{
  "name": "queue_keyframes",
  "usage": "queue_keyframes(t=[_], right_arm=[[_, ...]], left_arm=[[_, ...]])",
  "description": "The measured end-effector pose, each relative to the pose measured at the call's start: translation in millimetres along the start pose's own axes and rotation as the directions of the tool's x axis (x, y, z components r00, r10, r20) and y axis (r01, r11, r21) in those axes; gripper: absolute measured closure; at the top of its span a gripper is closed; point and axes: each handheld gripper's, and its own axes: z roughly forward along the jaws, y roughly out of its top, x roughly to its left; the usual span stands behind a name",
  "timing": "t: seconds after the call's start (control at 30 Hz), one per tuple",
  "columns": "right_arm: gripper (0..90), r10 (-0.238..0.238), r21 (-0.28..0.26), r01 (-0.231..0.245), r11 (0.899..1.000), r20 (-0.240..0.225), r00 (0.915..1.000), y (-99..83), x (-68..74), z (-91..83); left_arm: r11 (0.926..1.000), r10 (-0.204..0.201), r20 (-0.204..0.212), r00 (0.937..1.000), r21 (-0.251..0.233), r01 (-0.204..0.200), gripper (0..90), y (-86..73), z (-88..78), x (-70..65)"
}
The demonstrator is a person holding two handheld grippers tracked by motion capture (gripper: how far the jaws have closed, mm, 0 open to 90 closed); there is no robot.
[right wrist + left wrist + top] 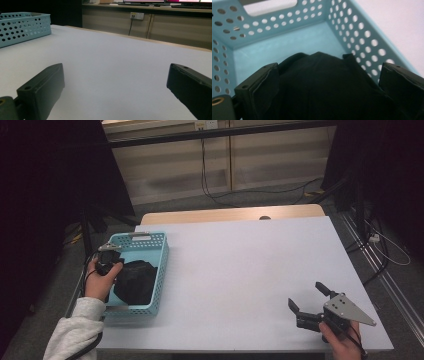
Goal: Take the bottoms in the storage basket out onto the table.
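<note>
The left gripper [329, 82], jaws wide, straddles a black cloth [135, 281] in the blue basket [161, 265] at the table's left; contact is unclear. The right gripper [309, 299] hovers open and empty, near right.

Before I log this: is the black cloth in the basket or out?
In: the black cloth lies bunched inside the blue basket, between the open left gripper.

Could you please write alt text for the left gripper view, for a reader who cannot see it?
The left gripper hangs open inside a light blue perforated basket, its two black fingers set either side of a crumpled black cloth lying on the basket floor. Beyond the basket's right wall lies the white tabletop.
</note>
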Motion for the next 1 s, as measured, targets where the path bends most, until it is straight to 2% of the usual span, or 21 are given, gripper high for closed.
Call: queue_keyframes(t=[0.1,0.17,0.2,0.27,0.37,0.6,0.7,0.83,1.0], right_arm=[[0.3,0.001,-0.001,-0.001,1.000,0.001,1.0000,0.0,-0.2,-0.1],[0.3,0.000,0.000,0.000,1.000,0.002,1.0000,0.0,-0.3,-0.3],[0.3,0.001,-0.001,-0.001,1.000,0.001,1.0000,0.0,-0.2,-0.3],[0.3,-0.001,-0.001,0.001,1.000,0.001,1.0000,0.1,-0.1,-0.2],[0.3,-0.002,-0.001,0.002,1.000,0.002,1.0000,0.1,0.0,-0.2],[0.4,0.001,-0.006,-0.001,1.000,0.009,1.0000,0.4,-0.5,-0.8],[0.4,-0.001,-0.003,0.001,1.000,0.007,1.0000,0.3,-0.5,-0.7],[0.3,-0.003,-0.002,0.003,1.000,0.005,1.0000,0.2,-0.3,-0.5],[0.4,-0.004,-0.006,0.004,1.000,0.013,0.9999,0.3,-0.5,-0.8]], left_arm=[[1.0000,-0.005,-0.022,0.9998,0.007,0.005,4.4,-1.3,4.9,1.5],[0.9994,-0.034,-0.039,0.9987,0.010,0.034,4.5,-2.2,8.2,2.2],[0.9992,-0.035,-0.044,0.9984,0.017,0.036,4.5,-2.4,9.9,3.2],[0.9983,-0.051,-0.047,0.9976,0.027,0.052,4.5,-3.2,14.0,3.1],[0.9979,-0.046,-0.053,0.9975,0.042,0.048,4.3,-4.6,19.8,3.8],[0.9926,-0.096,-0.078,0.9923,0.067,0.101,3.3,-11.1,34.0,6.6],[0.9907,-0.097,-0.084,0.9917,0.087,0.104,2.8,-13.1,39.2,7.5],[0.9907,-0.079,-0.096,0.9922,0.103,0.089,2.3,-14.8,45.5,7.4],[0.9872,-0.083,-0.099,0.9916,0.128,0.095,1.8,-18.5,51.7,7.3]])
